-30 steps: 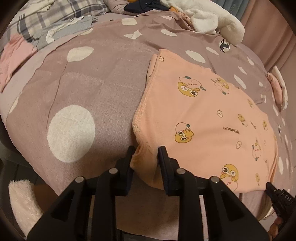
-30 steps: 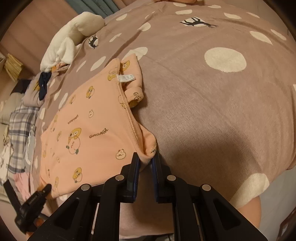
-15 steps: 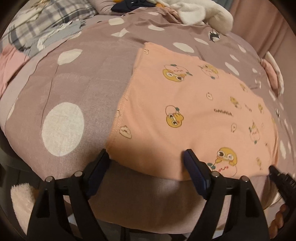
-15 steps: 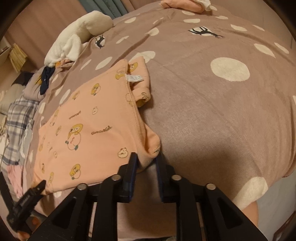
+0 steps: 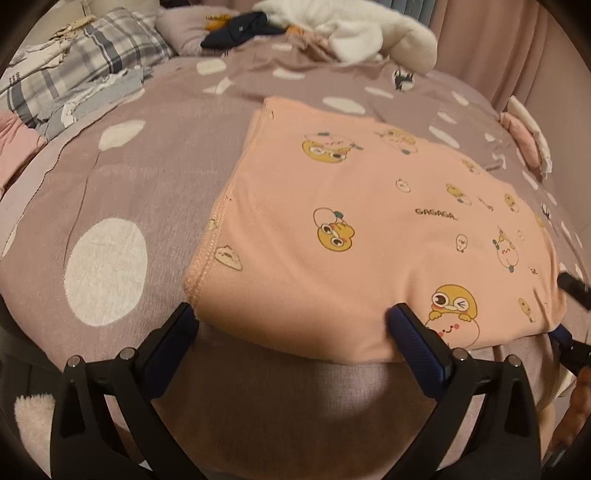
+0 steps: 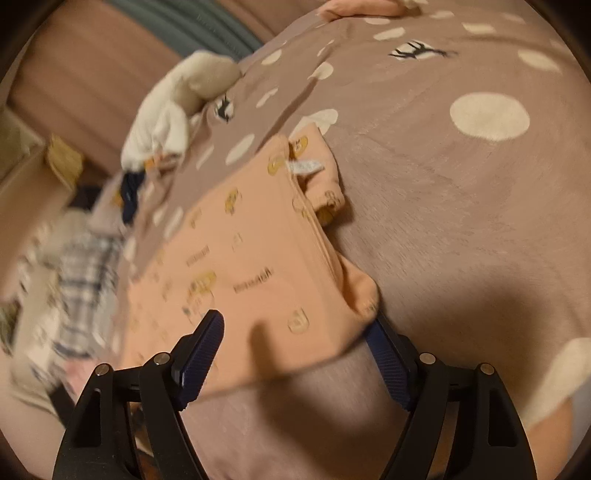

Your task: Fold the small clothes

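Since a second ago, both grippers have let go of the peach garment's near corners, which they had been pinching, and the cloth now lies flat on the bed.

Left wrist view: the left gripper [image 5: 291,317] has its jaws spread wide and opening, holding nothing. Its left finger sits just beside the garment's near left corner; its right finger rests at the near hem. The peach cartoon-print garment [image 5: 369,236] lies smoothed out on the mauve polka-dot bedspread [image 5: 110,177], already doubled over, judging by the layered left edge. The release likely sets down a finished fold near the bed's edge, within easy reach. Further back lie a plaid cloth [image 5: 85,62], a dark navy item [image 5: 240,29] and a fluffy white plush [image 5: 373,37]. A small pink-and-white item [image 5: 528,140] lies at the far right. None of them touches the garment. The tip of the right gripper [image 5: 569,325] shows at the right edge.

Right wrist view, blurred: the right gripper [image 6: 295,336] is opening, with the garment's [image 6: 251,258] near right corner between the fingers but not clamped. A white label [image 6: 304,167] and a bunched sleeve or cuff stick out at the far right edge, probably needing tucking.
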Demonstrator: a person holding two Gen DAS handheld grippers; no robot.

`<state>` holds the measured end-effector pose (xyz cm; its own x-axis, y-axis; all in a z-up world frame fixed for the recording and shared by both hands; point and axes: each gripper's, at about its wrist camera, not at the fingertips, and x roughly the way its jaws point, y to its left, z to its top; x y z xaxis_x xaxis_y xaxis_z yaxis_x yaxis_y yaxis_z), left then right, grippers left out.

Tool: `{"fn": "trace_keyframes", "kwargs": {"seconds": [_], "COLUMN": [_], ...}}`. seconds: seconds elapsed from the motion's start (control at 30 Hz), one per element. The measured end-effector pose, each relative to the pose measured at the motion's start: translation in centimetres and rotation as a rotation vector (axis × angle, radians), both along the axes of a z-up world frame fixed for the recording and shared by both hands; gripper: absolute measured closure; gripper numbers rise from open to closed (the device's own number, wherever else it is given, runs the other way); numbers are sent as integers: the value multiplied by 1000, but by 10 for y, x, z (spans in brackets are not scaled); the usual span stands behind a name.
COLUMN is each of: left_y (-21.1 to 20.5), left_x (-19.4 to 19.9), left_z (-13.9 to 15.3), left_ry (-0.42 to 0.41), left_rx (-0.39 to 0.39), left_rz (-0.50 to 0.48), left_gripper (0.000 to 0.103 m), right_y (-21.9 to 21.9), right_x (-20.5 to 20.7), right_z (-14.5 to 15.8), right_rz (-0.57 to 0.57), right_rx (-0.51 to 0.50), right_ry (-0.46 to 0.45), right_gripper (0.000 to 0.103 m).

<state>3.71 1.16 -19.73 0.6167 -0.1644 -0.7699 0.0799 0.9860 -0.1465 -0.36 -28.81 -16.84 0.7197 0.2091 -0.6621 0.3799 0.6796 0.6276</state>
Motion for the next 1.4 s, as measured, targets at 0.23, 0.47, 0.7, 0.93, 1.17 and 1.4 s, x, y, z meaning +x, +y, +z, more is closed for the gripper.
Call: {"fn": "trace_keyframes", "kwargs": {"seconds": [0.23, 0.47, 0.7, 0.93, 1.17, 1.4], "left_y": [4, 22, 3, 39, 47, 53], "left_x": [3, 6, 6, 15, 16, 15], "left_z": [-1, 0, -2, 6, 12, 12], "left_ry": [-48, -116, -160, -74, -34, -40], "left_rx": [-21, -189, -47, -337, -450, -492], "left_rz": [-74, -88, -139, -85, -93, -122], "left_gripper": [0, 0, 0, 0, 0, 1], "right_y": [-3, 4, -8, 18, 42, 80], "right_x": [8, 8, 6, 17, 28, 47], "right_z": [-9, -12, -30, 2, 40, 58], "right_rz": [-32, -46, -223, -239, -149, -27], "right_rx": [232, 288, 314, 60, -63, -169], "right_ry": [-73, -60, 2, 72, -16, -54], "right_gripper": [26, 43, 98, 99, 99, 99]}}
